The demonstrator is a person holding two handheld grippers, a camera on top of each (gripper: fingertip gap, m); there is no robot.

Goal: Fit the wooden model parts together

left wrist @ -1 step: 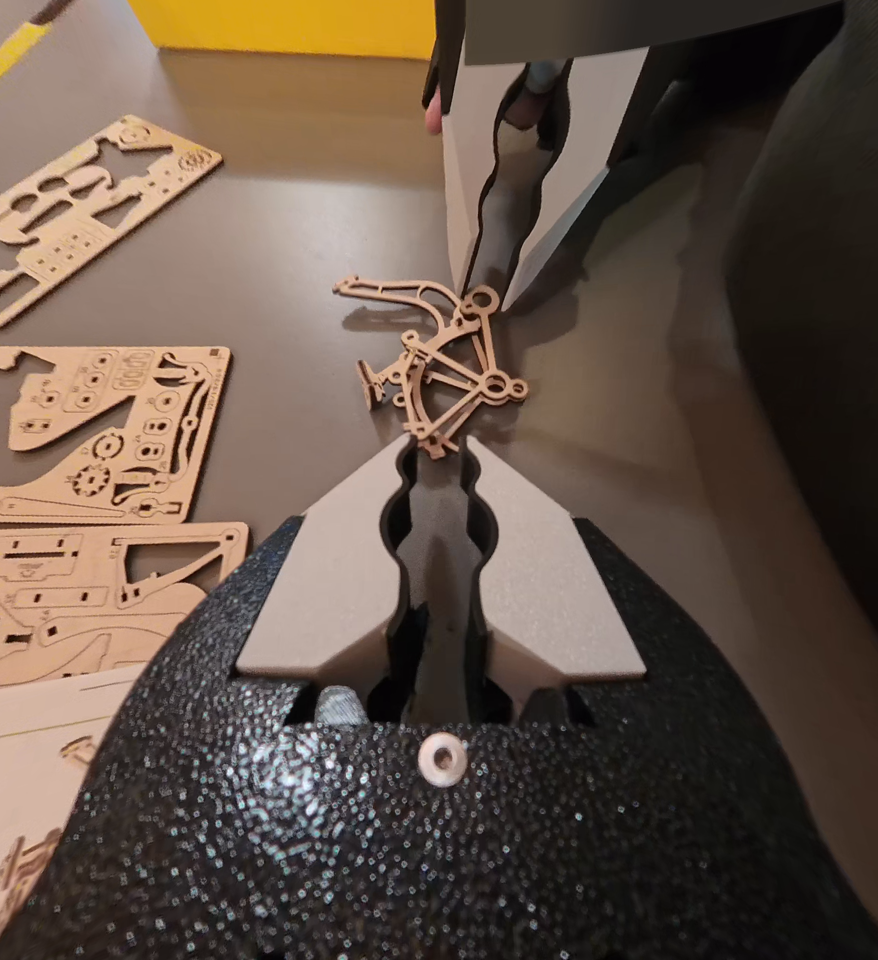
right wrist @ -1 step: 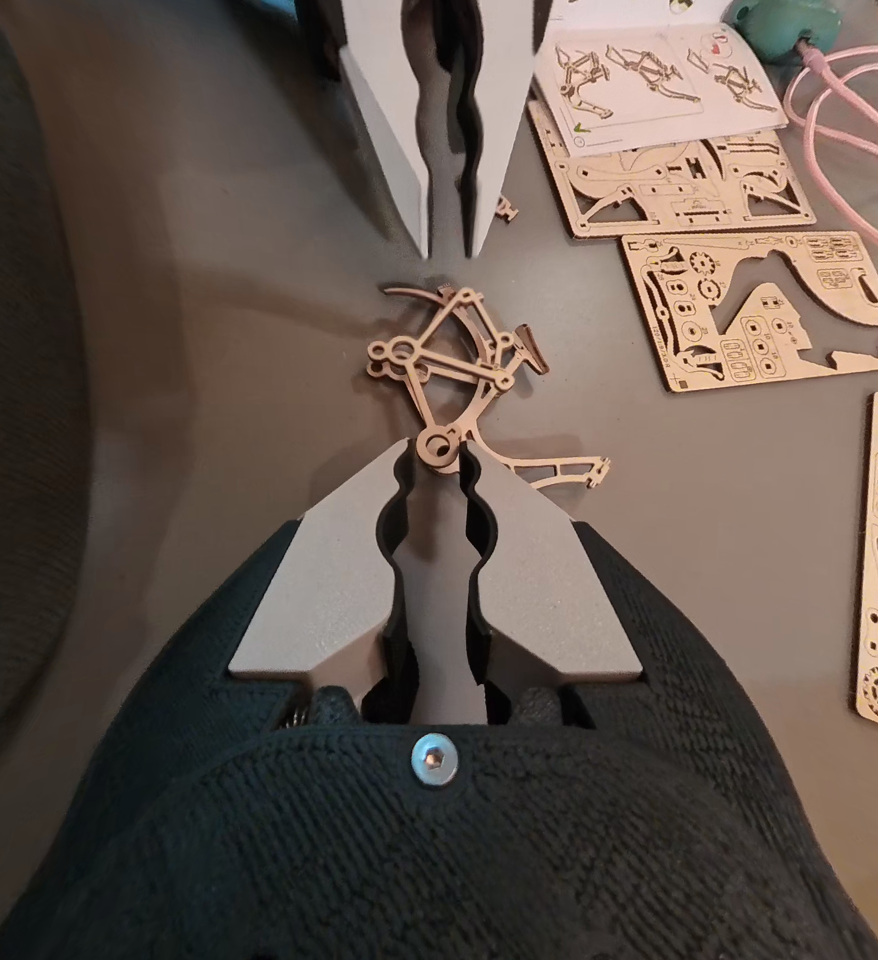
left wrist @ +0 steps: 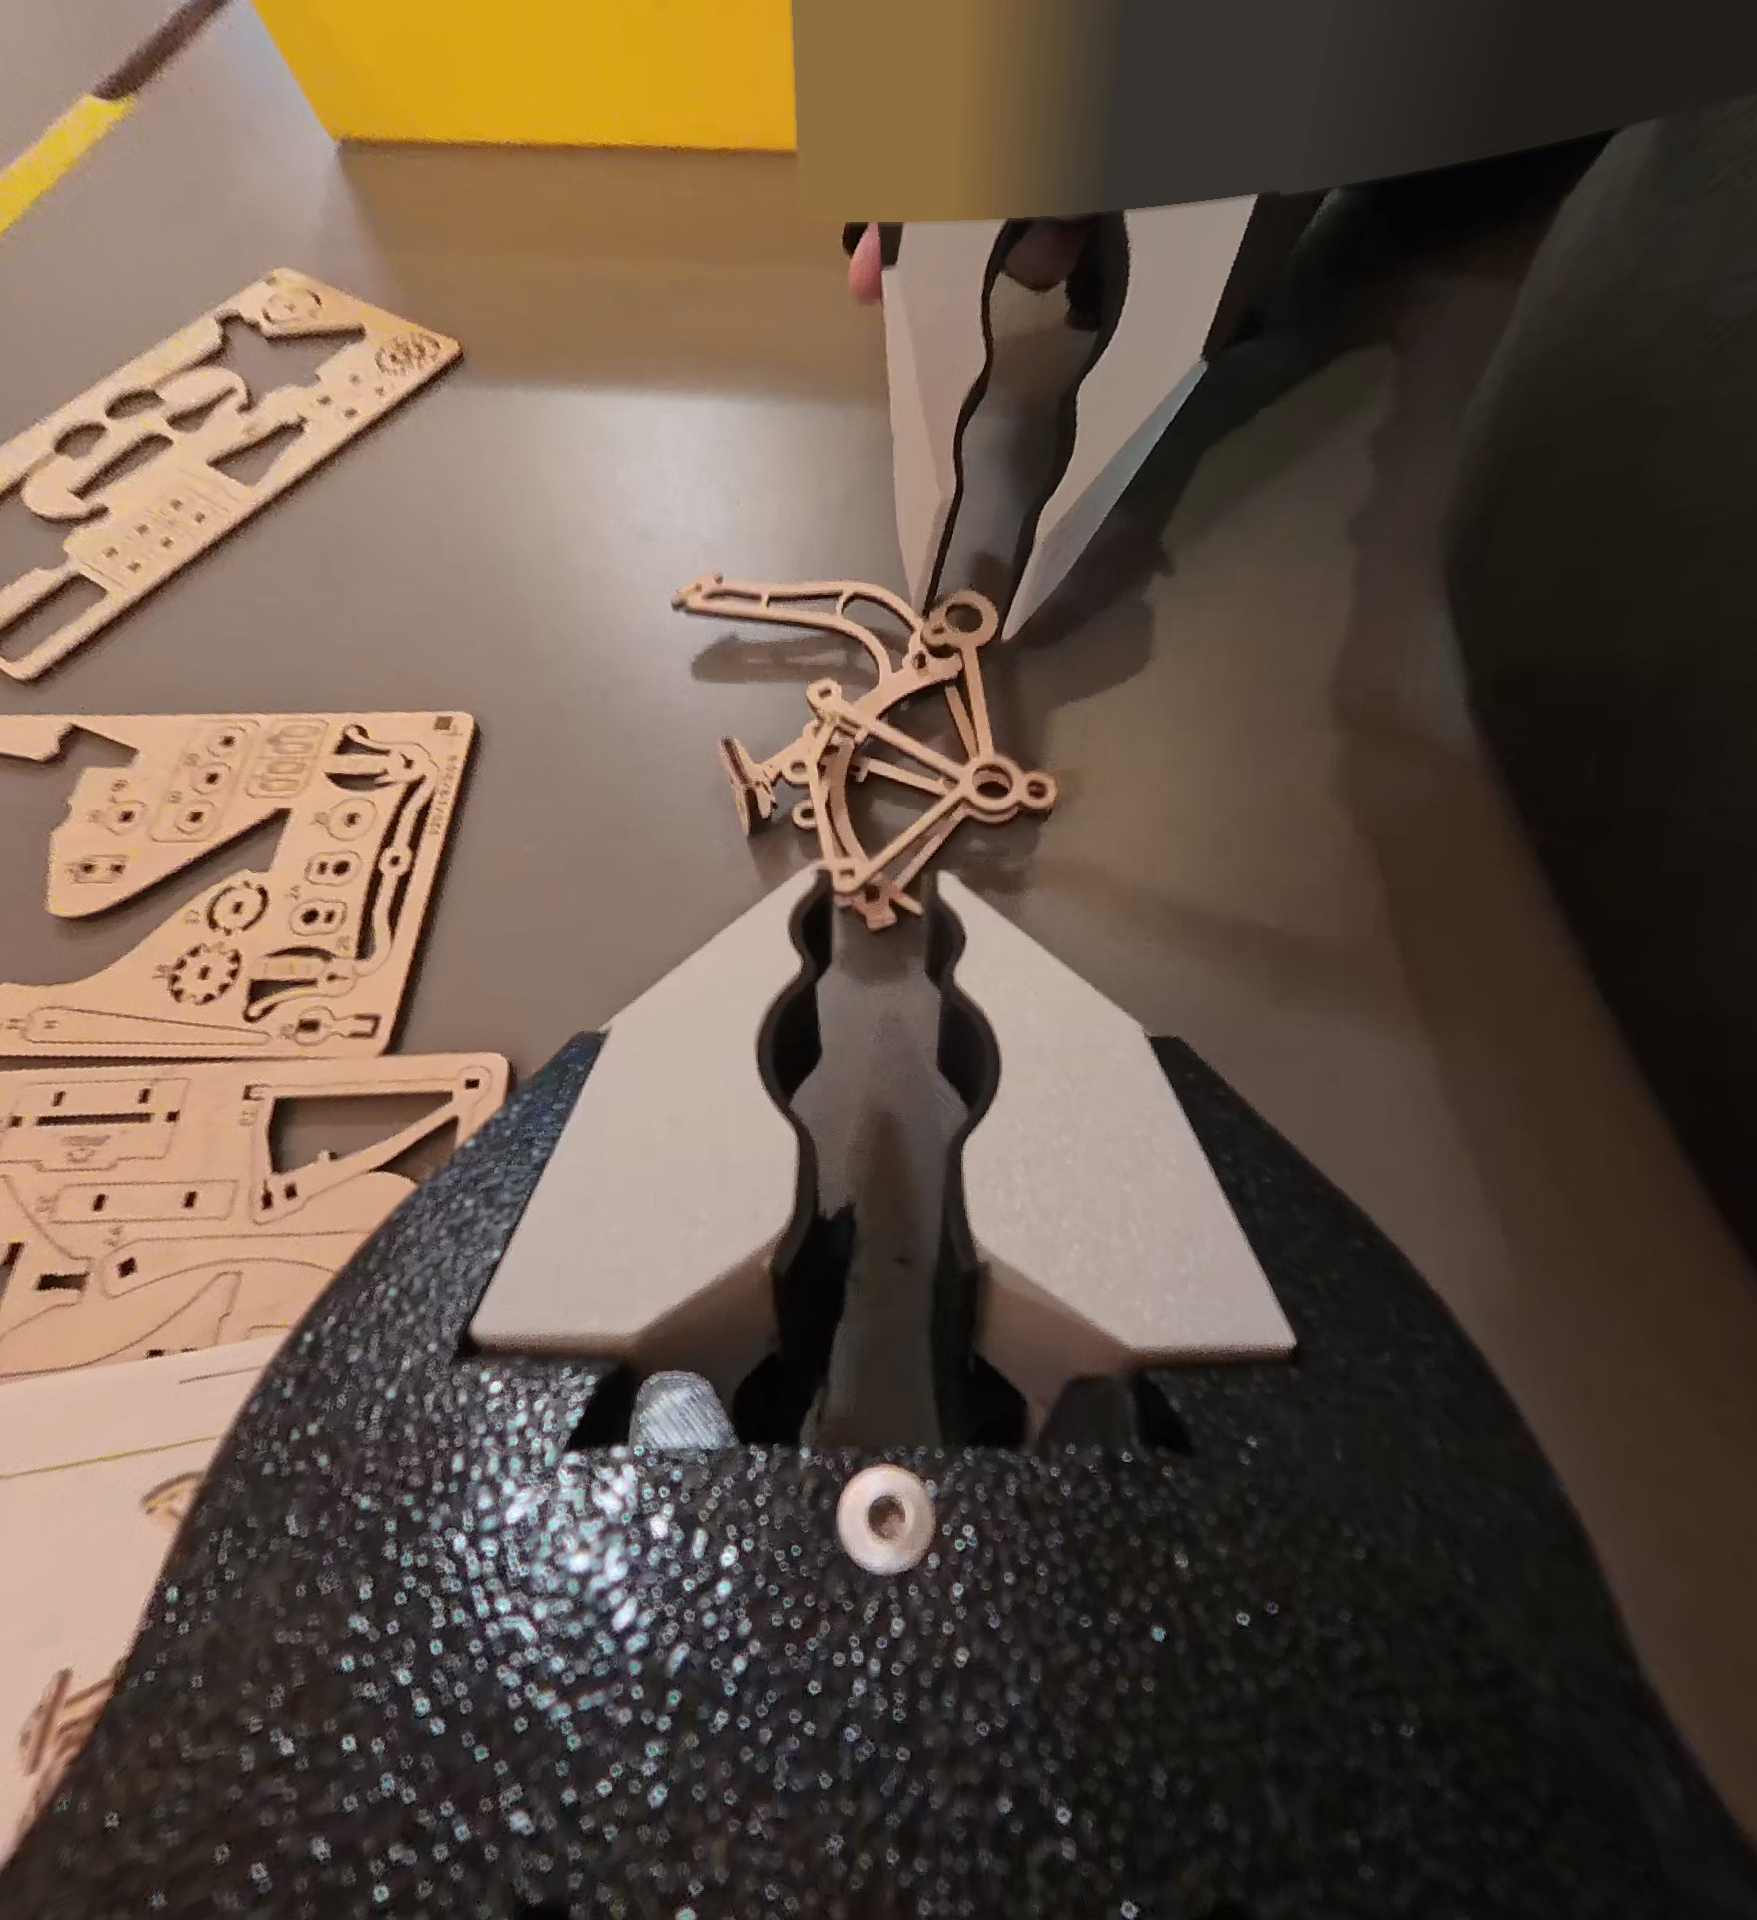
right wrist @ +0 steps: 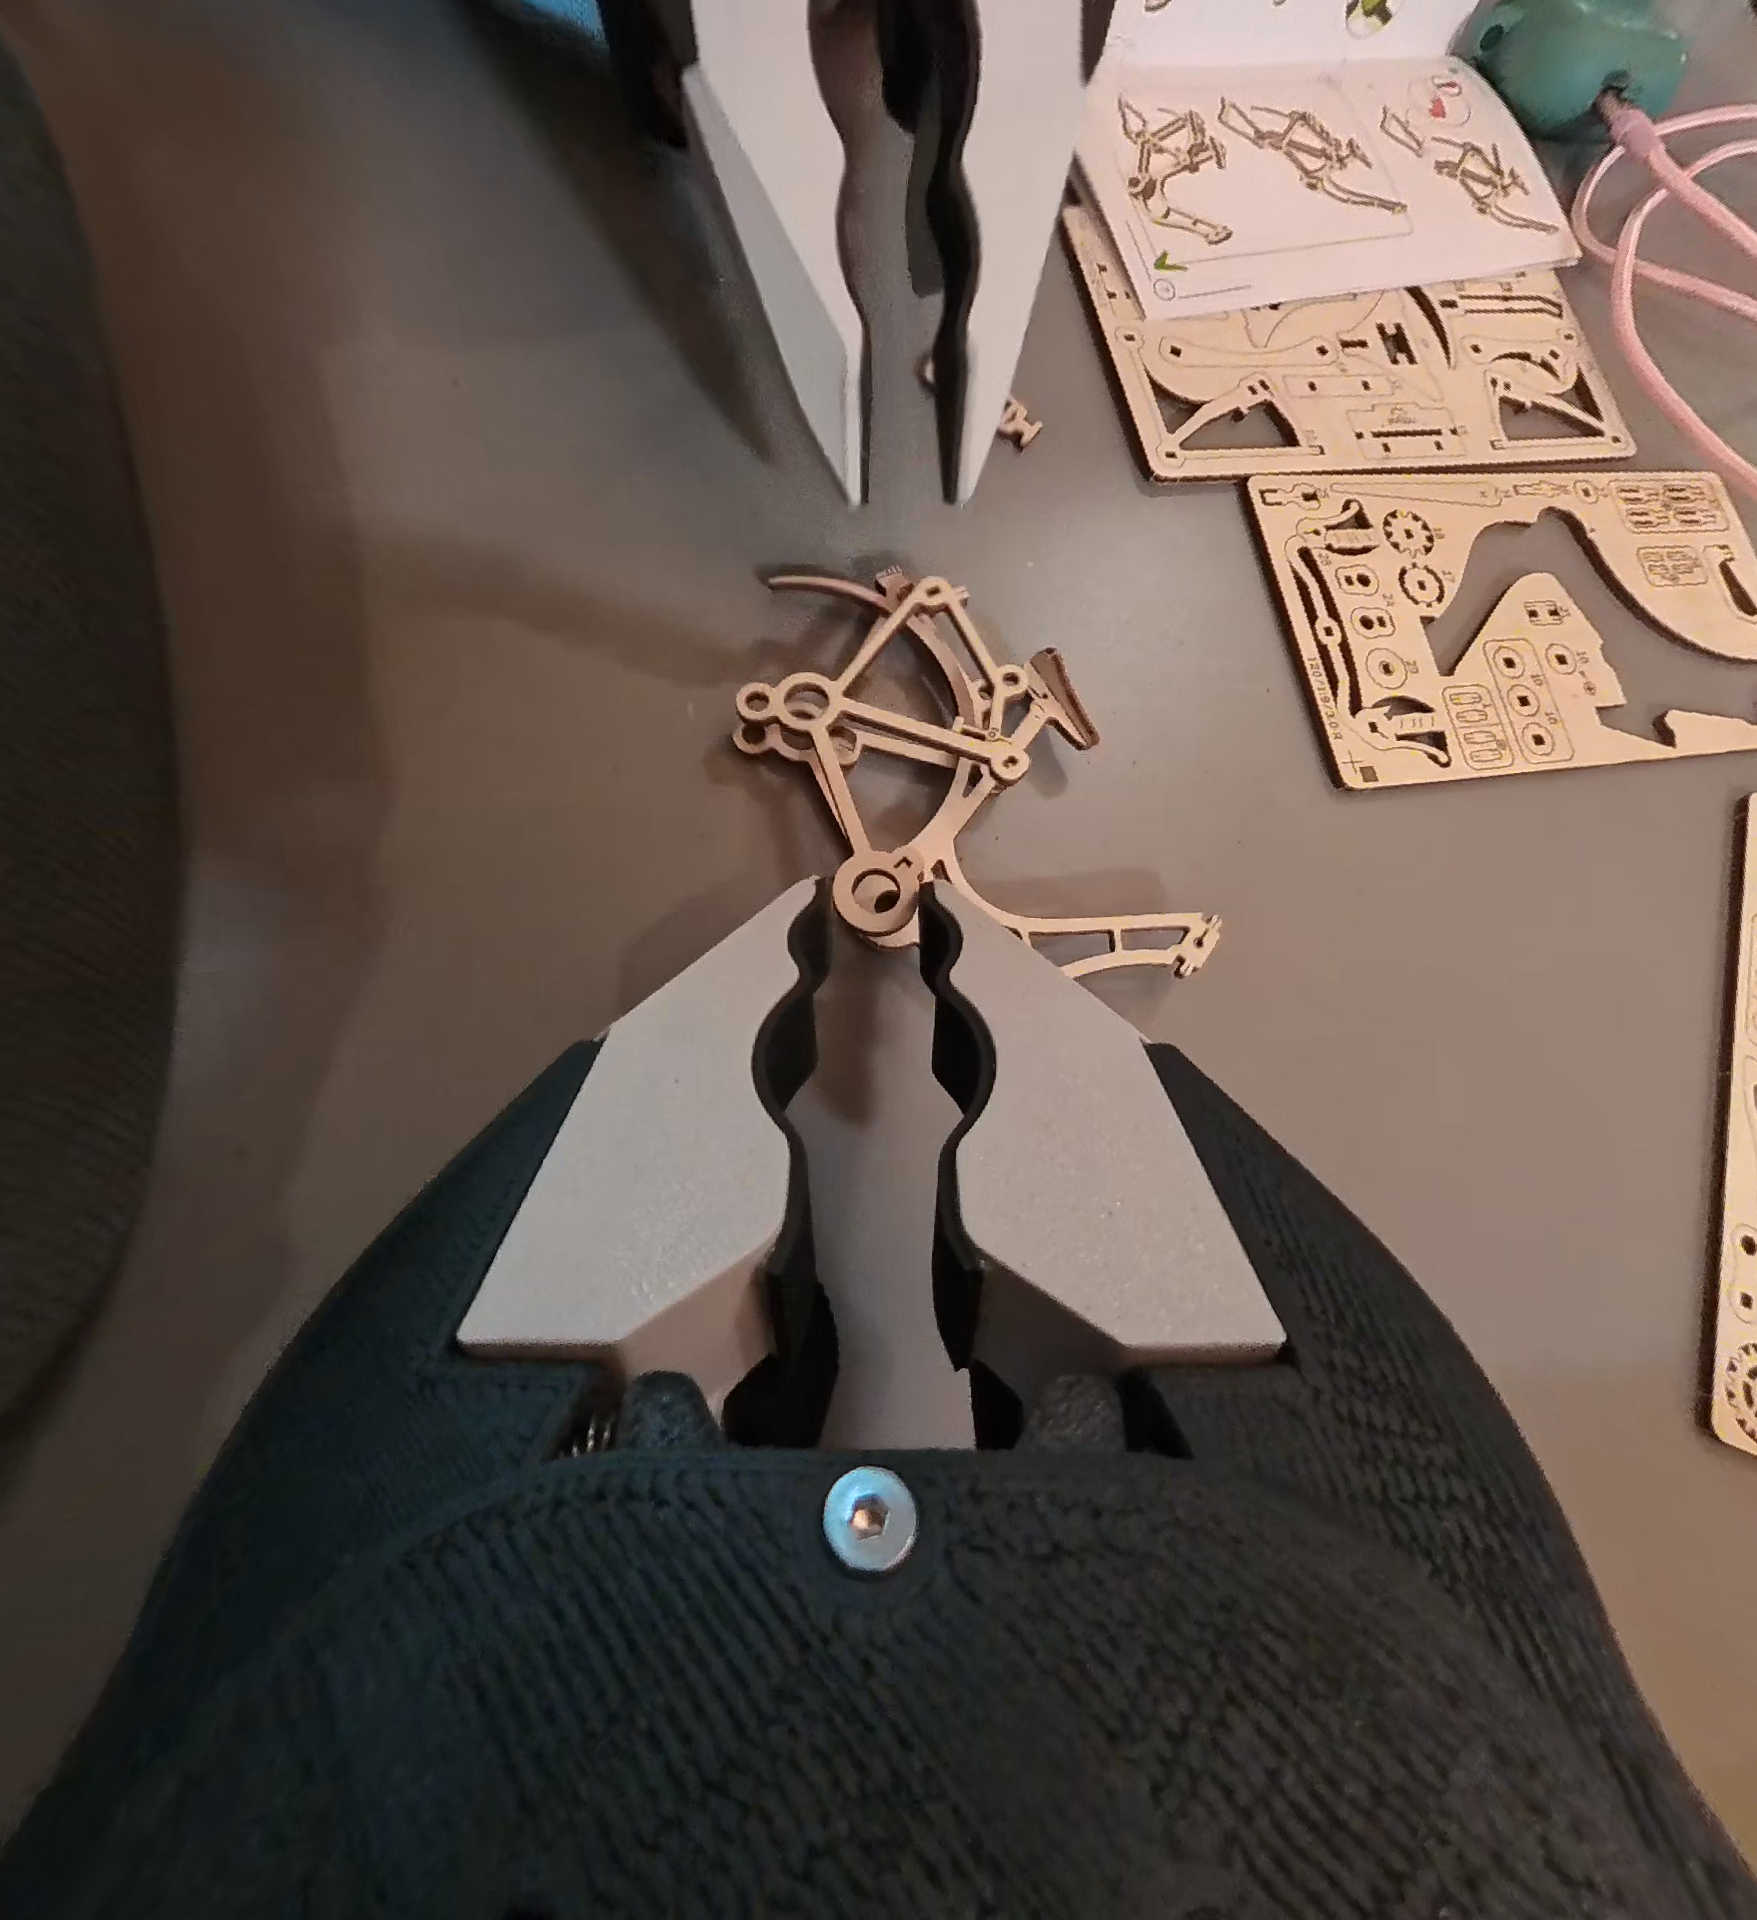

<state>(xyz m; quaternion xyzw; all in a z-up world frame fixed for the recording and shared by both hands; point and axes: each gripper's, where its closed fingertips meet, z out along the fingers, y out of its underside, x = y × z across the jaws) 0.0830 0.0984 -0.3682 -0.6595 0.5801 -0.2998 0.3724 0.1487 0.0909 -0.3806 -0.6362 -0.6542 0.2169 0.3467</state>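
Observation:
A partly built wooden model [left wrist: 895, 758] of thin curved struts and rings lies flat on the dark grey table [left wrist: 583, 540], between my two grippers. It also shows in the right wrist view [right wrist: 895, 727]. My right gripper [right wrist: 872, 885] has its tips on either side of the model's end ring [right wrist: 858, 894] and is closed on it. It shows from the far side in the left wrist view [left wrist: 969, 621]. My left gripper [left wrist: 879, 878] is narrowly open at the model's opposite end. In the right wrist view it [right wrist: 907, 501] hovers just short of the model and holds nothing.
Laser-cut wooden part sheets [left wrist: 209, 883] [left wrist: 147, 457] [right wrist: 1539, 623] lie beside the model. An instruction booklet [right wrist: 1321, 177], a pink cable [right wrist: 1736, 260] and a teal object [right wrist: 1580, 52] are farther off. A yellow box [left wrist: 541, 73] stands at the back. Dark fabric [left wrist: 1684, 623] borders the table. Some 8 cm of space lies between my two pairs of fingers.

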